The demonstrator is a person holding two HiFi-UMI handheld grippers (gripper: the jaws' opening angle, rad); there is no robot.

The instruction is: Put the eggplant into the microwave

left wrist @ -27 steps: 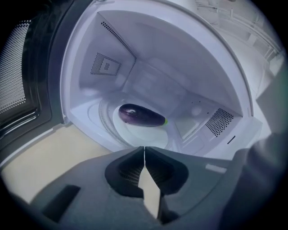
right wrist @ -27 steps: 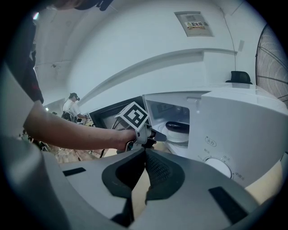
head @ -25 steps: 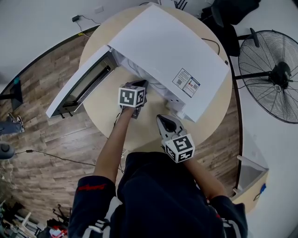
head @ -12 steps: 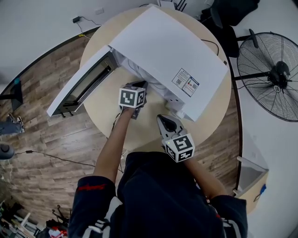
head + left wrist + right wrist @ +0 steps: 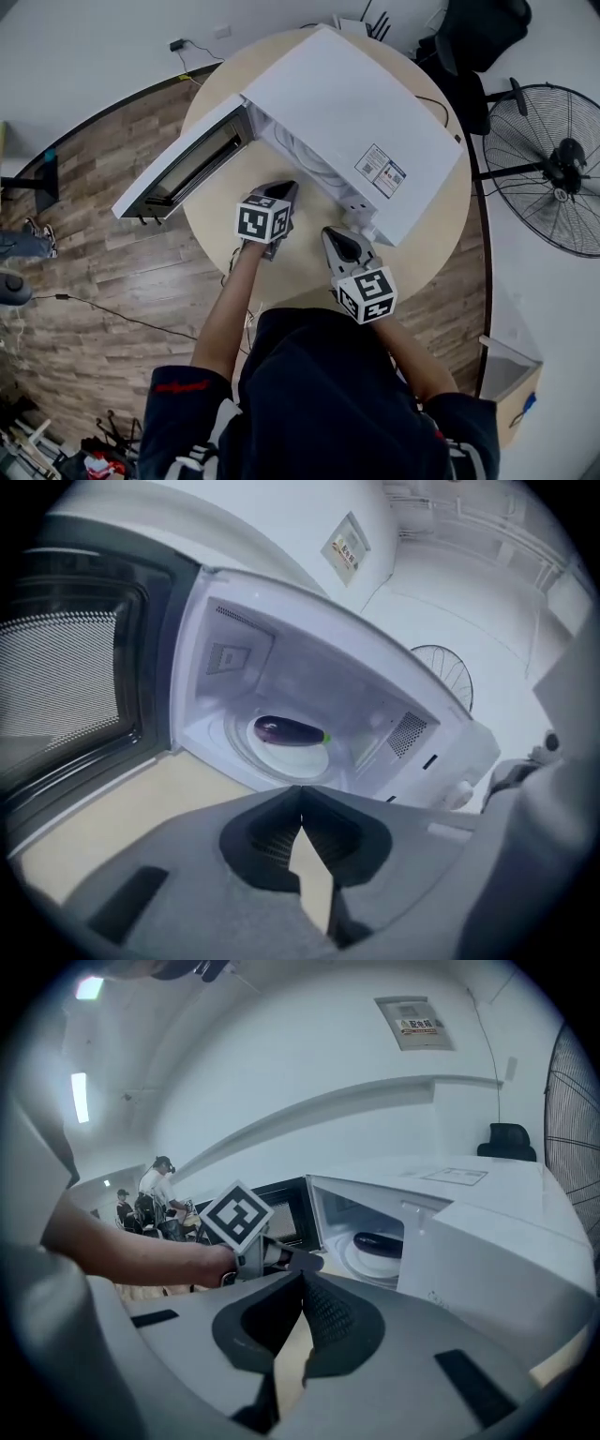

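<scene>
A person in a dark top (image 5: 319,403) leans over a round, pale wooden table (image 5: 220,234), holding two grey two-jaw grippers, each topped by one black-and-white marker cube. The right gripper (image 5: 330,234), the nearer of the two, has its jaws closed tip to tip with nothing between them. Just beside it, the left gripper (image 5: 284,188) points at the oven's open mouth, its jaws likewise pressed together and empty. Beyond the pair stands one white, box-shaped microwave (image 5: 347,112), its single dark-windowed door (image 5: 183,169) swung wide to the left. Inside, one dark purple eggplant (image 5: 291,730) with a green stem end lies on its side on the one round white turntable plate (image 5: 281,757), well apart from both grippers. One printed label (image 5: 379,172) sits on the microwave's top panel, near its front right corner. Farther off, on the floor to the right of the table, stands one black wire-caged pedestal fan (image 5: 553,169).
</scene>
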